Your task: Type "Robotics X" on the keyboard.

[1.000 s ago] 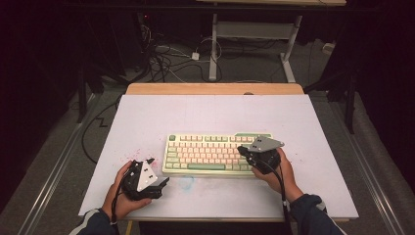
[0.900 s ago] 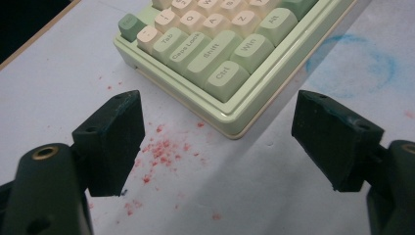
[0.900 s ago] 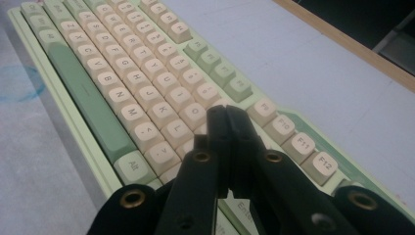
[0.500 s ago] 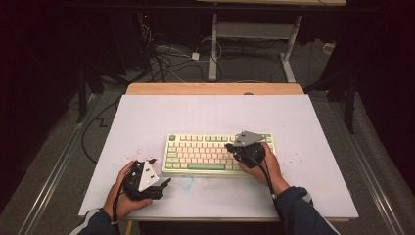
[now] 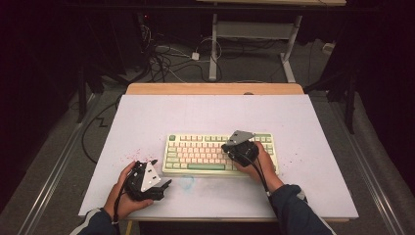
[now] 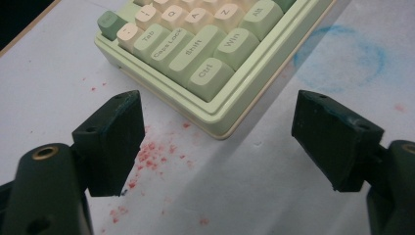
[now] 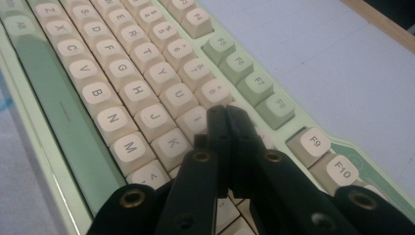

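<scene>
Two pressed-together right gripper [image 7: 227,115] jaws over keyboard [image 7: 147,93] keys, contact hidden; left gripper [image 6: 215,142] jaws apart

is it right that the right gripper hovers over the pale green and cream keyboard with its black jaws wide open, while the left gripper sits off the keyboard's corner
Not quite: the right gripper has its jaws shut together, as the right gripper view shows. It does hover over the pale green and cream keyboard, and the left gripper does sit off its corner.

keyboard [image 6: 215,73] keycaps, left gripper view: tab, caps lock, shift, ctrl, win, alt; letters q, a, z. right gripper view, same keyboard [image 7: 147,88]: z x c v b n m, g h j k, u; function keys f9, f10; nearer f-keys too blurred to be sure.
</scene>
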Motion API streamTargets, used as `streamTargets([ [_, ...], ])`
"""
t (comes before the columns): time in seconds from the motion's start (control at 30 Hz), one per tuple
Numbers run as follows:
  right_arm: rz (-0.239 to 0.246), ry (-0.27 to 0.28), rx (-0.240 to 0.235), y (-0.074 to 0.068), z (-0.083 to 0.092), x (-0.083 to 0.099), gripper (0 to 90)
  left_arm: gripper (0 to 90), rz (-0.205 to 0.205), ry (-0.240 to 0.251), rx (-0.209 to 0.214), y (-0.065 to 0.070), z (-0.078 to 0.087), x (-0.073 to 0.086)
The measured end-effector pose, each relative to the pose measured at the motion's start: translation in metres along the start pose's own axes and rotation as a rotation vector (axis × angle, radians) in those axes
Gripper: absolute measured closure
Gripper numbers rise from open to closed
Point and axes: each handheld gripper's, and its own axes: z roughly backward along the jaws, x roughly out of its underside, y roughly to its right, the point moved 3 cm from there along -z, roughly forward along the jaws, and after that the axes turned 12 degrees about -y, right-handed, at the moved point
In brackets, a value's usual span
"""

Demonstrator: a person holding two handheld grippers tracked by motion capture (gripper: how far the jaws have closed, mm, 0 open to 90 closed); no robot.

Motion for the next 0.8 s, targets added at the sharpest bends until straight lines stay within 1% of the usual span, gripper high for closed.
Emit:
streamTargets([
  [0.2,0.008,-0.008,0.005,0.000,-0.002,0.000,90.0,18.7,-0.006,-0.013,0.000,0.000,-0.001,0.002],
  [0.27,0.011,-0.025,-0.003,-0.001,-0.005,0.000,90.0,18.7,-0.007,-0.016,0.000,0.001,-0.001,0.002],
  [0.4,0.013,-0.024,0.002,-0.002,-0.003,0.000,90.0,18.7,-0.011,-0.014,-0.008,0.000,-0.001,0.002],
  [0.53,0.004,-0.005,0.002,0.000,0.001,0.001,90.0,18.7,-0.002,-0.006,-0.015,-0.001,-0.001,0.001],
  [0.6,-0.009,0.006,-0.003,0.002,0.003,0.002,89.0,19.0,-0.003,-0.010,-0.017,-0.002,-0.001,0.001],
  [0.67,-0.018,0.029,-0.006,0.003,0.007,0.002,87.2,19.4,-0.004,-0.011,-0.019,-0.002,-0.002,0.001],
  [0.73,-0.028,0.054,0.002,0.004,0.012,0.002,85.9,19.4,-0.002,-0.008,-0.019,-0.002,-0.001,0.001],
  [0.77,-0.029,0.070,-0.004,0.004,0.014,0.002,85.3,19.4,-0.001,-0.008,-0.020,-0.002,-0.001,0.001],
  [0.8,-0.029,0.075,-0.001,0.004,0.016,0.003,84.0,19.4,0.001,-0.007,-0.019,-0.002,-0.001,0.000],
])
